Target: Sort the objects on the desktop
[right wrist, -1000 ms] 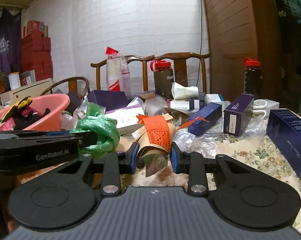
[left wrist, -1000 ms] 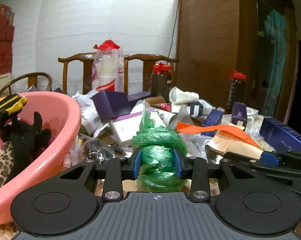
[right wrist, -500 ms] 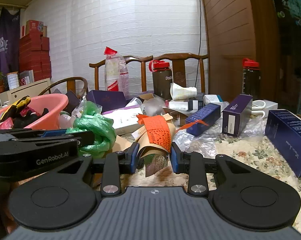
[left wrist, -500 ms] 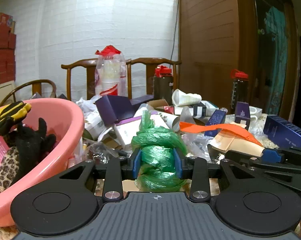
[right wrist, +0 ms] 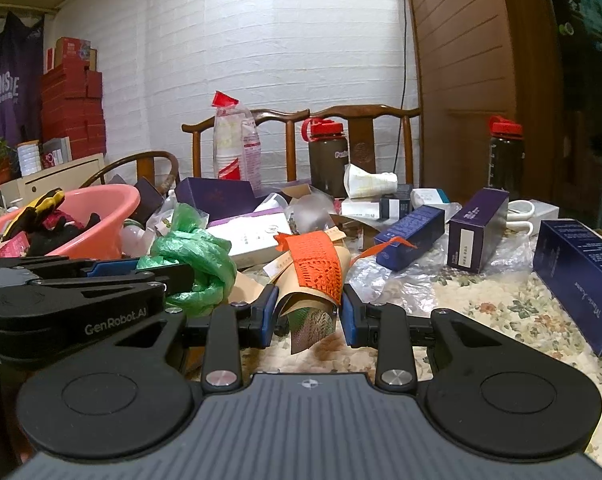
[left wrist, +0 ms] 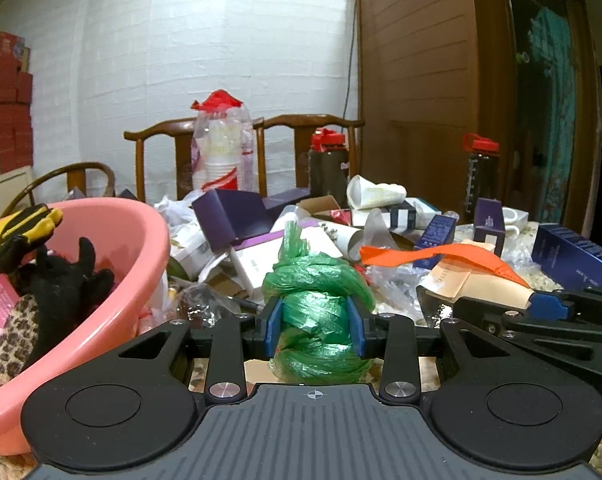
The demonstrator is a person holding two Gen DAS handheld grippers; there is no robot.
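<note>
A knotted green plastic bag [left wrist: 317,312] sits upright between the blue pads of my left gripper [left wrist: 314,328], which is shut on it. From the right wrist view the same bag [right wrist: 197,264] pokes out past the left gripper's fingers [right wrist: 101,276]. My right gripper [right wrist: 309,316] is shut on a curled beige card [right wrist: 305,300] with an orange lace-cut strip [right wrist: 315,268] draped over it. In the left wrist view that card [left wrist: 485,284] and the orange strip [left wrist: 433,254] lie at the right, held by the right gripper's fingers [left wrist: 541,312].
A pink basin [left wrist: 141,240] holding gloves stands close on the left. Dark blue boxes [right wrist: 581,272], a purple box [right wrist: 477,232], white boxes and plastic wrap crowd the floral tablecloth [right wrist: 501,304]. Two red-lidded bottles [right wrist: 328,156], a bag of cups [left wrist: 221,152] and chairs stand behind.
</note>
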